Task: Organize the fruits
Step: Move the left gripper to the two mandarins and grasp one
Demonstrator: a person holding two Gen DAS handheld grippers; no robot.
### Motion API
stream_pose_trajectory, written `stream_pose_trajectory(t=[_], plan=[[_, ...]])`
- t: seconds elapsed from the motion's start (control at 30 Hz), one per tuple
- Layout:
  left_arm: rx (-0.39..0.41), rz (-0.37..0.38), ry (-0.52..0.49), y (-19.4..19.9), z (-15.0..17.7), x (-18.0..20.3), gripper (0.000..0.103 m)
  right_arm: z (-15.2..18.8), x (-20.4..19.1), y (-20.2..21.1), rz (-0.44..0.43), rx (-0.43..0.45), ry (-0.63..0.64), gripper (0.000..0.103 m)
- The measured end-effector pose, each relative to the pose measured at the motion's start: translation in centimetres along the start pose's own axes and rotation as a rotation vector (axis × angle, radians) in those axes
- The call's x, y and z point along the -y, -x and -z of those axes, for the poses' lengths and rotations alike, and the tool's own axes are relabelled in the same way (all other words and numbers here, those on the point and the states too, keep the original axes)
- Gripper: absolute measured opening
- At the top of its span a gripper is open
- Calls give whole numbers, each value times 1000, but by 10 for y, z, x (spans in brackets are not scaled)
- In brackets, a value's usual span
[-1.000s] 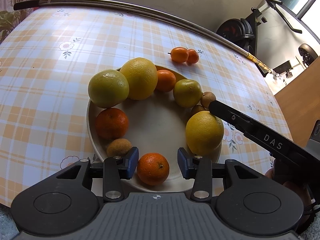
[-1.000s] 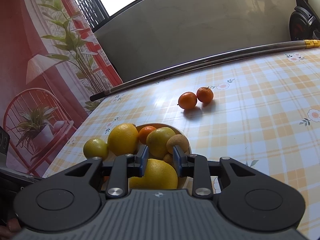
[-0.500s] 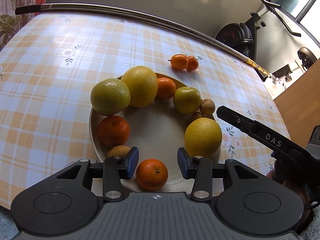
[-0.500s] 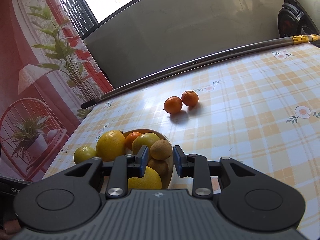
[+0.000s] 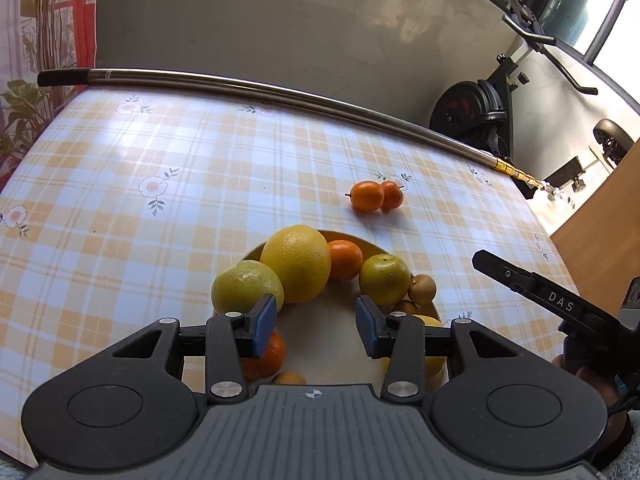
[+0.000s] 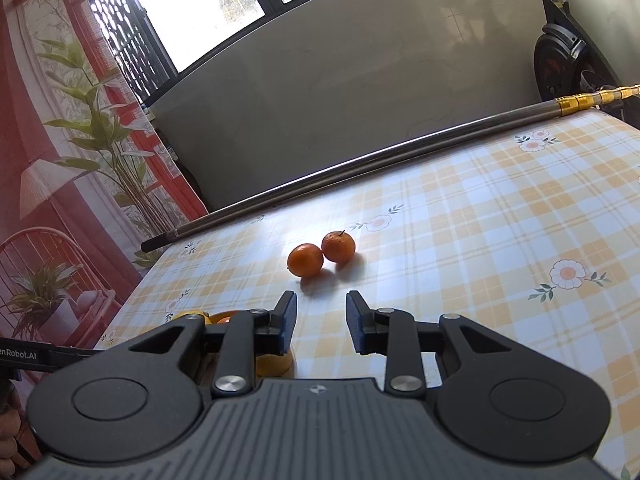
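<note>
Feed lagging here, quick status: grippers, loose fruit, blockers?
Left gripper open over plate, empty. Right gripper open, facing two tangerines on tablecloth. Path looks clear.

"DAS" on right gripper (image 5: 560, 304) arm, left view. "enRobot.AI", cut off, on left gripper (image 6: 24, 356) arm, right view.

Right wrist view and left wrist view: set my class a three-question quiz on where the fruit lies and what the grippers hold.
1. True or false: the right gripper holds a fruit.
2. How many small orange mandarins lie on the checked tablecloth outside the cream round plate?
3. The left gripper hovers over: A the plate, B the steel pole.

Key: 1 false, its fingers are open and empty; 2 two, touching; 3 A.
</note>
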State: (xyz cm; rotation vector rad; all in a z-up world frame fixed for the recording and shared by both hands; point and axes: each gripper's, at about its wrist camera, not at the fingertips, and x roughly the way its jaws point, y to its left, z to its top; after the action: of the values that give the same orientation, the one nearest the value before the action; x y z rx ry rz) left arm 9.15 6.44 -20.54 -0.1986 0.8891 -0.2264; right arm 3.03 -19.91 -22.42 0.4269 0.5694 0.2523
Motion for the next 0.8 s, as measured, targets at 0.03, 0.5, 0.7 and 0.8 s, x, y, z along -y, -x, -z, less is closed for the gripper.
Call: stream_pose_trajectory(t=[0.03,0.5,0.7,0.8], plan=[[6,-4,-8,0,-5,0,46,-4,1,-2,4,2,9,31],[8,20,-68,-46,-88,28,46,-46,5,-48,41,-66,136,31],[-50,54,-181,-101,-104,54,50,-51,13,-68,43,-108,145,31],[-84,57,-246,-125,-110,65,50,-53,18,-73,41,-114,138,31]])
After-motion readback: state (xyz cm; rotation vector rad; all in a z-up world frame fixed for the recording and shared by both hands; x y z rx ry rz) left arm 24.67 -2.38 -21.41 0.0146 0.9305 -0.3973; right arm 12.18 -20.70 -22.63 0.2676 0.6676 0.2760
